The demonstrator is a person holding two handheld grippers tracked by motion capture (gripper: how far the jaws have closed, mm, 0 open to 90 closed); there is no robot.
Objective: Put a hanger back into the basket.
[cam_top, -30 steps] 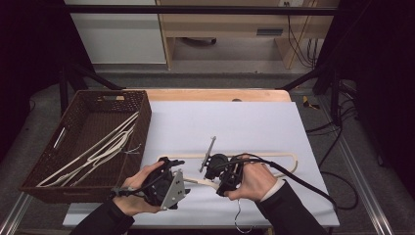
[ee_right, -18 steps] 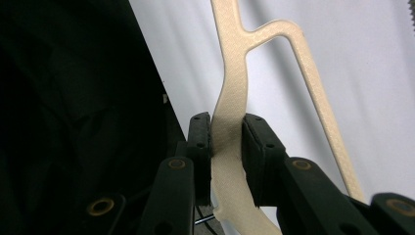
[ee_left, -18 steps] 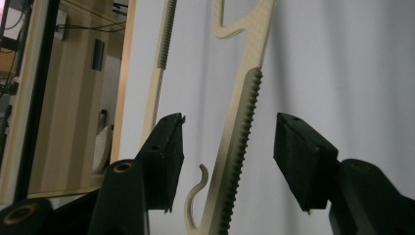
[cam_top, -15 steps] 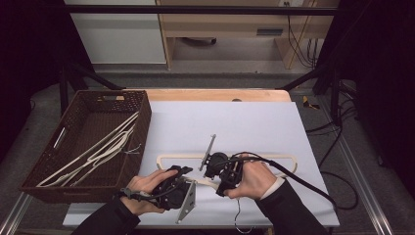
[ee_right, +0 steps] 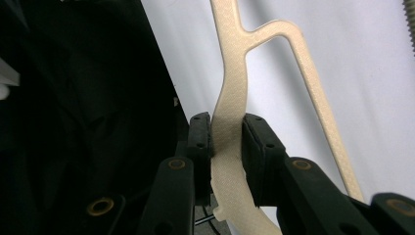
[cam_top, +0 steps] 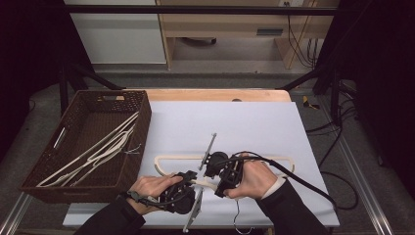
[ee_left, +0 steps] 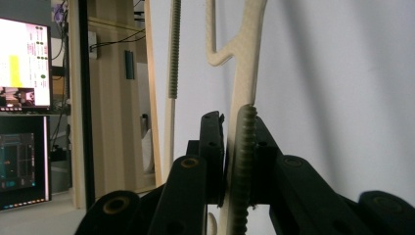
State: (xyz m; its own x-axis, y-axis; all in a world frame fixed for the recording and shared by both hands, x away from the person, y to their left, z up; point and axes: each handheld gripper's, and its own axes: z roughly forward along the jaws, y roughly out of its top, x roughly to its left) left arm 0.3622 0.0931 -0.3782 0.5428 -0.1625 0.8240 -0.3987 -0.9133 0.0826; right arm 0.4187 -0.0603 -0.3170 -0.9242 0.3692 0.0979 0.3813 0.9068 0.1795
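A cream plastic hanger (cam_top: pixel 181 157) lies on the white table cover, near the front edge. My left gripper (cam_top: pixel 194 183) has just been closing on it. In the left gripper view its jaws (ee_left: pixel 237 128) are shut on a hanger arm (ee_left: pixel 244 58) that carries a grey ribbed strip. My right gripper (cam_top: pixel 212 170) sits just right of the left one. Its jaws (ee_right: pixel 226 138) are clamped on the hanger's cream body (ee_right: pixel 234 39) below a fork in the plastic. A hand holds each gripper from the bottom edge.
A dark wicker basket (cam_top: pixel 54 169) stands at the table's left with several cream hangers (cam_top: pixel 100 149) lying in it. A black cable (cam_top: pixel 303 183) trails right from the right gripper. The white cover (cam_top: pixel 235 122) stretches back to a wooden edge.
The left gripper rolled onto its side, shifted right and down to the hanger's near arm, and its jaws closed on it. The right gripper and the hanger stayed put.
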